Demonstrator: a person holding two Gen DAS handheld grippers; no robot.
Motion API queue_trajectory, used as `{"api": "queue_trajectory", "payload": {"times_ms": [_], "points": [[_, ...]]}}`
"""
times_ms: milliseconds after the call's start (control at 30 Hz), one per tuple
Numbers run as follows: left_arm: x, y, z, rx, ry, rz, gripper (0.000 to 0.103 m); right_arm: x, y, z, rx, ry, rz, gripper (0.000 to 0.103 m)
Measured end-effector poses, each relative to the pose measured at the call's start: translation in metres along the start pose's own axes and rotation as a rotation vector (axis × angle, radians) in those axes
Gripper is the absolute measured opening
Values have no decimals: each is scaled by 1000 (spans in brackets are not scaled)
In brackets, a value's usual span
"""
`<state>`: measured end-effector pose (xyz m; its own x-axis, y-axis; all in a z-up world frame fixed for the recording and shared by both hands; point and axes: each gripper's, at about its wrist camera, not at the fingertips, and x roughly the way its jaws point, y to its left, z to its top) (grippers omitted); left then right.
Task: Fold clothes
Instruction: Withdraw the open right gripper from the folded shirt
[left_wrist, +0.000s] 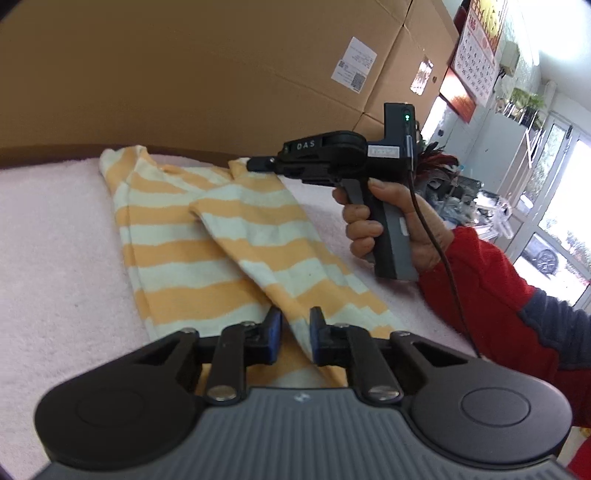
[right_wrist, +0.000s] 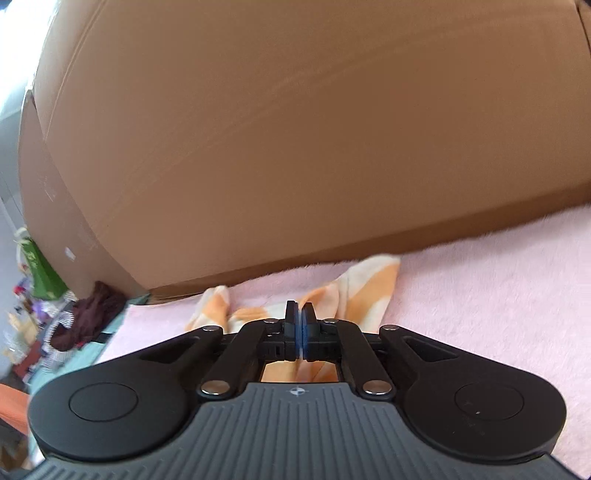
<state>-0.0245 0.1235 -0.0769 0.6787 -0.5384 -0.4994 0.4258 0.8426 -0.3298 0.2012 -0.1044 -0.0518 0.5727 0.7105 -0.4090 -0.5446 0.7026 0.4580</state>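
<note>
Slippage is the main risk: the left gripper (left_wrist: 295, 332) appears clamped on the near end of a raised fold of the striped garment (left_wrist: 177, 236), though we cannot see pad contact clearly, and the right gripper (left_wrist: 258, 164) is pinched shut on its far corner. The garment lies on the pink towel (left_wrist: 55, 240), whose nap could drag the cloth and skew the fold. We read "DAS" on the right gripper; the box label (left_wrist: 354, 64) and calendar (left_wrist: 476, 55) stay illegible.
</note>
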Motion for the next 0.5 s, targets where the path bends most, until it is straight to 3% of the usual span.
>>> {"api": "queue_trajectory", "payload": {"times_ms": [100,167,200,300,367,500], "points": [[-4,7,5,-15,4,6,13,9,-8,-3,10,45,-47,15],[-13,5,11,12,-25,14,32,-3,-12,-1,24,4,-61,31],[-16,4,16,31,-46,32,33,-8,-13,0,29,-17,-68,34],[-17,4,36,59,-92,61,33,-19,-15,4,39,-64,-37,29],[-8,4,46,57,-107,28,33,-29,-15,7,43,-96,1,29],[22,2,62,67,-102,-19,34,-21,-11,7,53,22,122,29]]}}
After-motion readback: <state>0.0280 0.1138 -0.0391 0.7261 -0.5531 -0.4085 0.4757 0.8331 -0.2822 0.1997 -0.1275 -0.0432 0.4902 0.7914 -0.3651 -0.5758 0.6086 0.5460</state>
